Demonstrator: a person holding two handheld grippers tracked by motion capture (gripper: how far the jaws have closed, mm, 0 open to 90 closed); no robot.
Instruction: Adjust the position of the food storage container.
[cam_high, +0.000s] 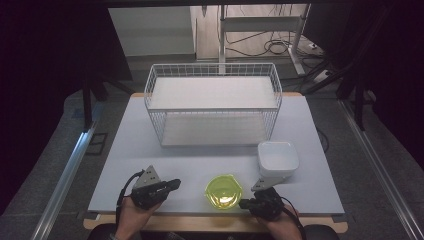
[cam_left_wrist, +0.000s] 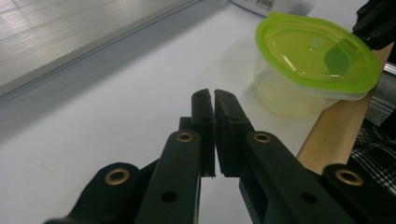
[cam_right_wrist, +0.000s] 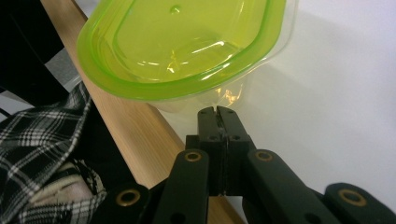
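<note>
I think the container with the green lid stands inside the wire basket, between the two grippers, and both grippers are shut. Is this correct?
Not quite. The container with the green lid stands on the table near its front edge, well in front of the wire basket, as the high view shows. The rest holds: it is between the left gripper and the right gripper, and both are shut.

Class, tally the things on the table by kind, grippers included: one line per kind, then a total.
Wire basket: 1
White tub: 1
Clear container with green lid: 1
Hand-held grippers: 2 (left gripper, right gripper)
Total: 5
</note>
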